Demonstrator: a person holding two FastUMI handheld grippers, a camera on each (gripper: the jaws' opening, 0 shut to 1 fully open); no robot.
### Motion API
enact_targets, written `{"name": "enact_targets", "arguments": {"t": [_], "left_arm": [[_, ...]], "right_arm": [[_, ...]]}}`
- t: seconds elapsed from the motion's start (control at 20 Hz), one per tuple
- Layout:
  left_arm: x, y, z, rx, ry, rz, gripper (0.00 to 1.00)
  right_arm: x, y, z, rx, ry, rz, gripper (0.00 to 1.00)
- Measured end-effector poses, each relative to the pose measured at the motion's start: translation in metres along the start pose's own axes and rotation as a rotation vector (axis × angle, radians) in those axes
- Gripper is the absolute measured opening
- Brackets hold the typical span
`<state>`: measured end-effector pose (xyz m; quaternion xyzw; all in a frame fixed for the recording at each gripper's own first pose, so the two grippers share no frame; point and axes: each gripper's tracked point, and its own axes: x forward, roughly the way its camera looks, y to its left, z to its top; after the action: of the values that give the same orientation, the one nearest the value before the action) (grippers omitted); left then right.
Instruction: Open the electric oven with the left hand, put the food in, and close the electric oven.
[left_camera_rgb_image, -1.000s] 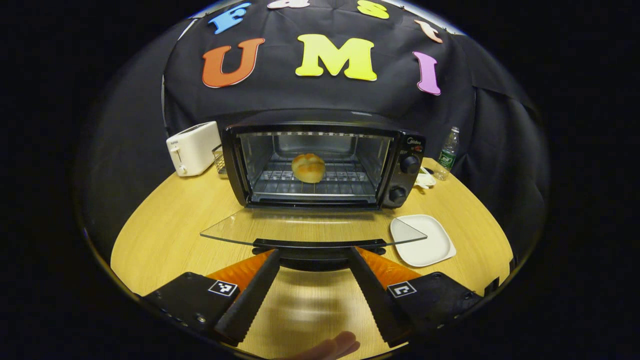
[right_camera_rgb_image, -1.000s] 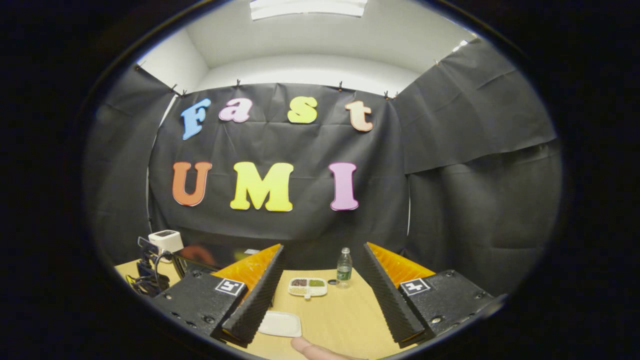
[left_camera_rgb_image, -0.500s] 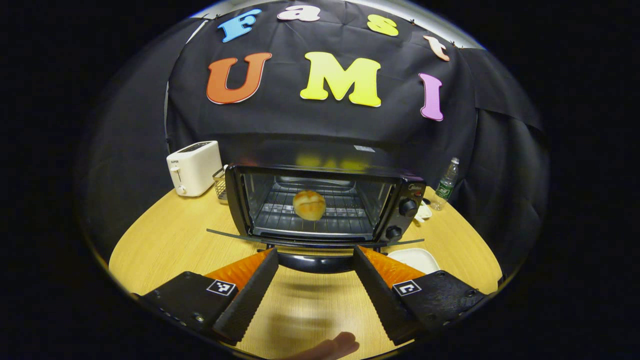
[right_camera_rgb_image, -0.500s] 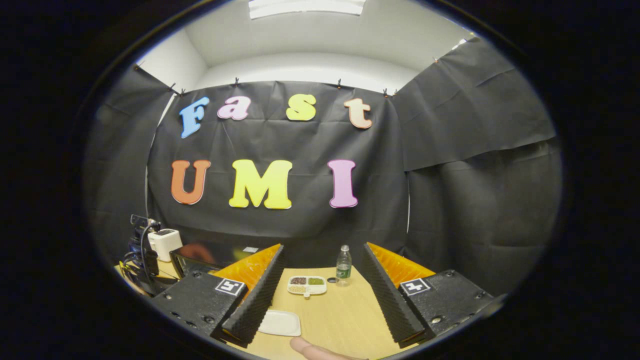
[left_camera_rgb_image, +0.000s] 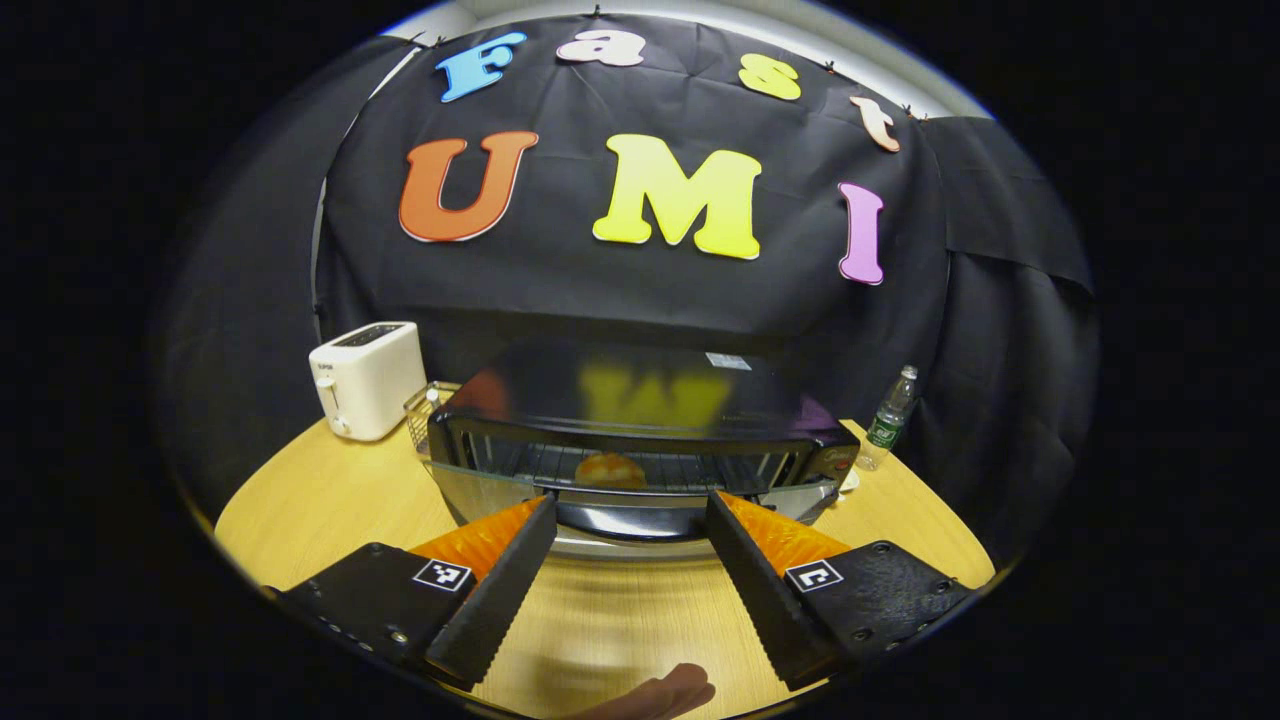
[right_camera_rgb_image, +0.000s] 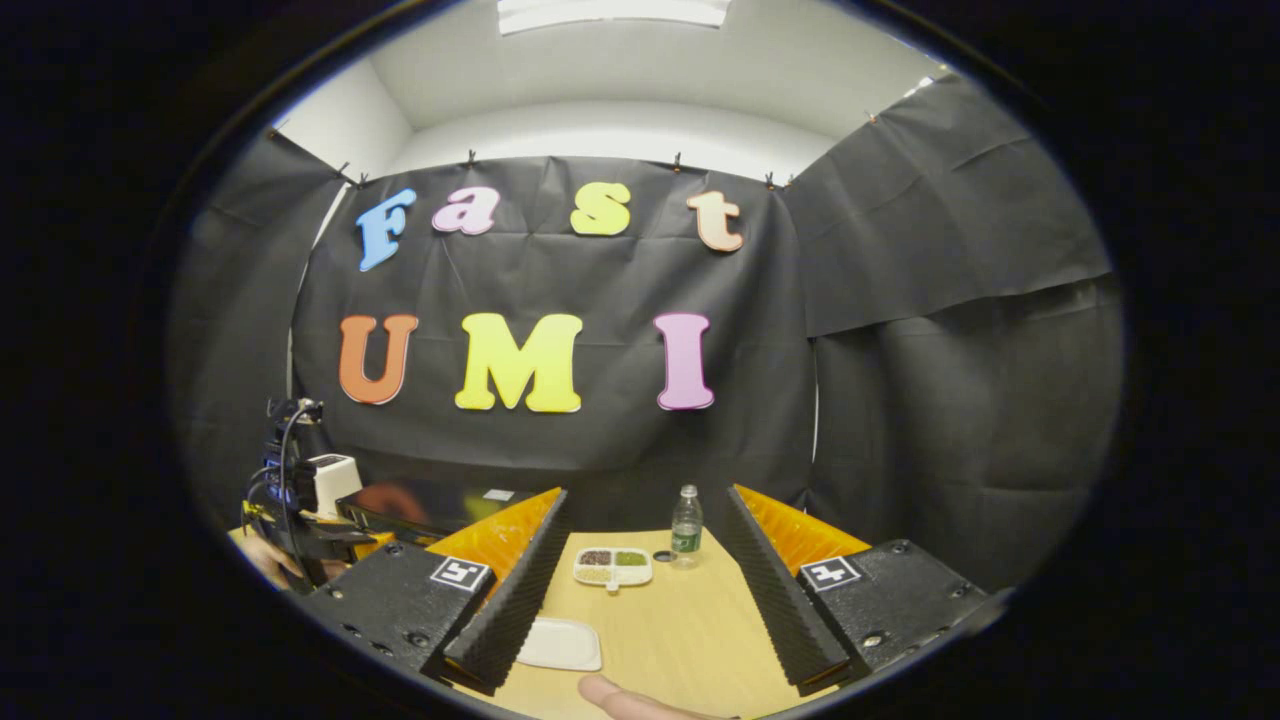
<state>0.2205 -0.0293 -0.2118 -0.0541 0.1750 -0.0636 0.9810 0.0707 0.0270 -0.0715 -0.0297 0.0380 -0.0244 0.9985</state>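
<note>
Already the bread roll (left_camera_rgb_image: 610, 470) sits on the rack inside the electric oven (left_camera_rgb_image: 640, 425); its door (left_camera_rgb_image: 625, 510) is part-raised, handle between the left gripper (left_camera_rgb_image: 630, 560)'s spread fingers; latching remains

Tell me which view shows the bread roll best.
Left gripper view. The roll sits on the rack inside the oven, seen through the gap above the half-raised door, straight ahead of the left gripper. In the right gripper view just the oven's top shows at left, past the right gripper.
</note>
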Motion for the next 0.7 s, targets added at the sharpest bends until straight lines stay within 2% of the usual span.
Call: {"name": "enact_targets", "arguments": {"t": [0.15, 0.3, 0.55, 0.6, 0.7], "left_arm": [[0.011, 0.011, 0.01, -0.013, -0.01, 0.035, 0.99], [0.002, 0.015, 0.017, -0.033, -0.02, 0.039, 0.94], [-0.034, 0.018, 0.035, -0.014, -0.069, 0.044, 0.94], [-0.043, 0.016, 0.04, -0.004, -0.085, 0.044, 0.93], [-0.064, 0.012, 0.054, 0.013, -0.126, 0.043, 0.93]], "right_arm": [[-0.001, 0.002, -0.002, -0.001, 0.007, 0.0, 0.98], [-0.003, 0.002, -0.003, -0.001, 0.006, -0.001, 0.95], [-0.005, -0.003, -0.003, 0.009, 0.006, -0.01, 0.95], [-0.006, -0.003, -0.001, 0.01, 0.004, -0.01, 0.98], [-0.009, -0.005, 0.001, 0.009, 0.0, -0.011, 0.95]]}}
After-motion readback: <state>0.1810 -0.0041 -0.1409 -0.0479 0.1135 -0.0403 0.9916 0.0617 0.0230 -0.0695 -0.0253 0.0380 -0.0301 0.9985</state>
